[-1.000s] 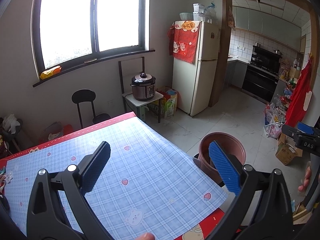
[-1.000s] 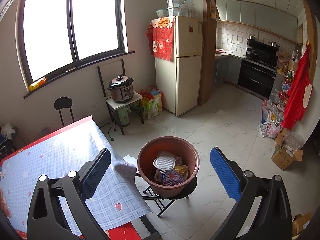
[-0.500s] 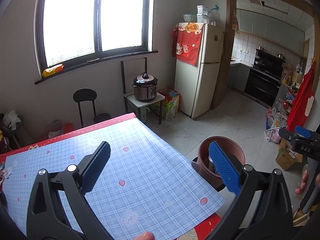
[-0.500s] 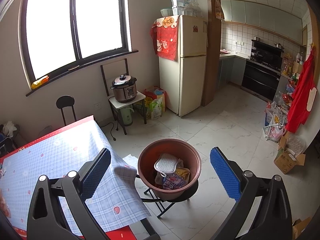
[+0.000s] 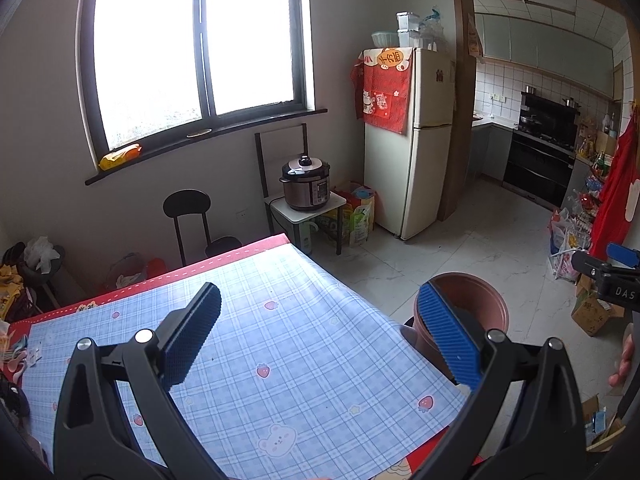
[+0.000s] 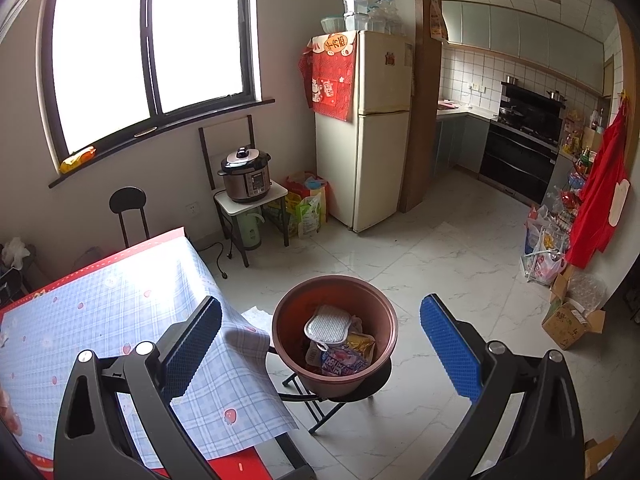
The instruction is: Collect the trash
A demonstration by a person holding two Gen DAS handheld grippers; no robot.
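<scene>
Left gripper (image 5: 320, 334) is held above the table (image 5: 256, 344), pointing forward and slightly down, jaws spread wide with nothing between them. Right gripper (image 6: 320, 344) is held off the table's edge over the floor, likewise spread wide and empty. Under the left gripper lies the blue checked tablecloth (image 5: 280, 360), its corner hanging over the table edge in the right wrist view. The brown bin (image 6: 335, 336) stands on a black folding stool (image 6: 332, 396) just beside that corner; it sits between the right gripper's fingers in that view, below and ahead of them, not touched. In the left wrist view the bin is partly hidden behind the right-hand blue pad (image 5: 448, 340). Trash (image 6: 340, 344) lies inside the bin: a white mesh-patterned piece on top of coloured wrappers. Further out, a cooker (image 6: 245, 175) rests on a small stand by the wall, a black stool (image 6: 128, 212) stands behind the table, and a fridge (image 6: 372, 128) stands near the kitchen doorway. Bags and cardboard boxes (image 6: 568, 320) lie along the far right wall.
</scene>
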